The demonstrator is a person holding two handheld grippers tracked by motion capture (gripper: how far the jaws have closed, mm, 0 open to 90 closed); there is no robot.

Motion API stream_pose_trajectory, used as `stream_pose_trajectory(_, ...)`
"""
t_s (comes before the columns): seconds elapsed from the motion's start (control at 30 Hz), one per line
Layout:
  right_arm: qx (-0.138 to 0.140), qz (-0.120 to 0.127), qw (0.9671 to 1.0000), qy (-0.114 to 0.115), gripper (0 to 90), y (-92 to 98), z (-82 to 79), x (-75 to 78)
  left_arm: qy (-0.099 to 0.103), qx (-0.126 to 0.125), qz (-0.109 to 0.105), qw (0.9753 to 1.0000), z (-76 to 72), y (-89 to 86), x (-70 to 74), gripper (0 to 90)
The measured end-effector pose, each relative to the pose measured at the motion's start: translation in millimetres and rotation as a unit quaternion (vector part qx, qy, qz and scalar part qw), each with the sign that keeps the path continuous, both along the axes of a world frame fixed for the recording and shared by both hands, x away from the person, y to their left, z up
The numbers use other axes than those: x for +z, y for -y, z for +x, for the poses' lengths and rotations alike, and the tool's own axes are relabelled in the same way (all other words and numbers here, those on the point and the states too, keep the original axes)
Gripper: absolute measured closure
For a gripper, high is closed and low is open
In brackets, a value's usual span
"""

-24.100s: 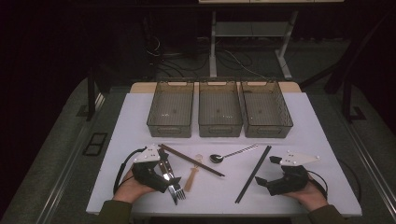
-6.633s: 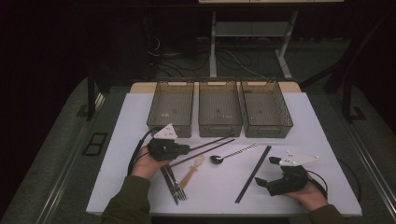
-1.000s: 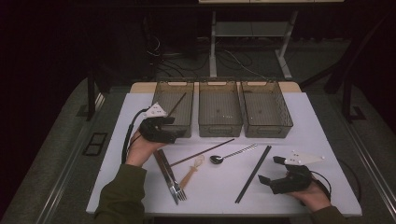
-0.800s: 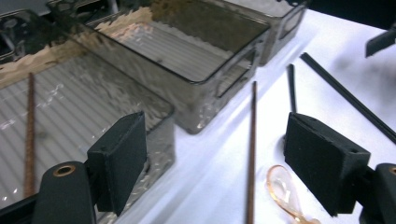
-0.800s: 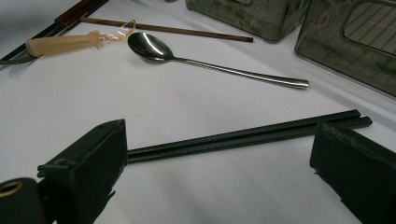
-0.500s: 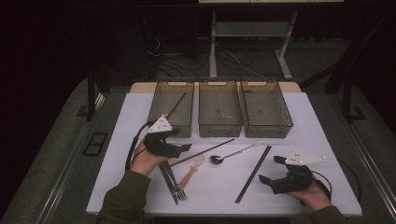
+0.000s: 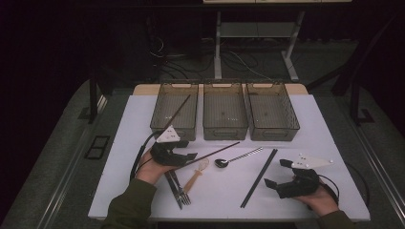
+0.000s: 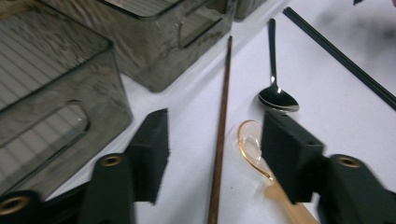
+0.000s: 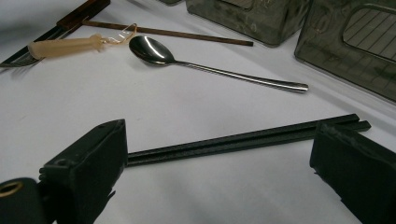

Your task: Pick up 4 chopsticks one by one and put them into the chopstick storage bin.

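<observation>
My left gripper (image 7: 187,151) hovers open low over the white table (image 7: 325,129). A brown chopstick (image 8: 219,140) lies between its jaws, untouched. A second brown chopstick (image 7: 178,110) leans inside the left bin (image 7: 162,125). To the right lie a metal spoon (image 7: 237,157), a plastic spoon with a clear bowl (image 7: 196,173) and a pair of black chopsticks (image 7: 260,176). My right gripper (image 7: 277,174) rests open near the front right. In its own view the black chopsticks (image 9: 243,140) lie just beyond its jaws.
Three clear bins stand in a row at the back: the left one, the middle bin (image 7: 224,110) and the right bin (image 7: 272,112). Forks (image 7: 176,187) lie near the front edge by the left forearm. The metal spoon (image 8: 278,98) lies ahead of the left jaws.
The left gripper carried one brown chopstick from the table to the left bin, left it there, and came back down over the second brown chopstick. The right gripper stayed put.
</observation>
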State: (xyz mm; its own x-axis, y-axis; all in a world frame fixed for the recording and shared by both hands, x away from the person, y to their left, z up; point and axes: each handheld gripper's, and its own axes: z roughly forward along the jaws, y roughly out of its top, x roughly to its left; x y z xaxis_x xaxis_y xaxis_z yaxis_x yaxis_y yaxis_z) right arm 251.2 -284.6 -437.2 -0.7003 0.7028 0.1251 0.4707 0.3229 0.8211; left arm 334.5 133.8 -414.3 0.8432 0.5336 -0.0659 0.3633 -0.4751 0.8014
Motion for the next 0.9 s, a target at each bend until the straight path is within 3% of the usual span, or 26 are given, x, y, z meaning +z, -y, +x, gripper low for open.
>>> stream_pose_trajectory(0.27,0.003,0.0,1.0,-0.001,4.4,-1.3,0.4,-0.2,-0.01,-0.005,0.009,0.9999,4.4,6.1,-9.7,63.1)
stream_pose_trajectory(0.37,0.003,-0.001,1.0,-0.001,4.4,-1.6,0.7,-0.3,-0.018,-0.011,0.025,0.9995,5.6,9.9,-14.3,66.9)
stream_pose_trajectory(0.63,0.005,-0.001,1.0,-0.001,4.4,-1.8,0.9,-0.5,-0.037,-0.018,0.031,0.9987,8.5,18.1,-23.3,73.2)
stream_pose_trajectory(0.9,0.005,-0.002,1.0,-0.001,4.4,-1.7,1.0,-0.5,-0.04,-0.019,0.045,0.998,12.8,20.6,-28.4,75.7)
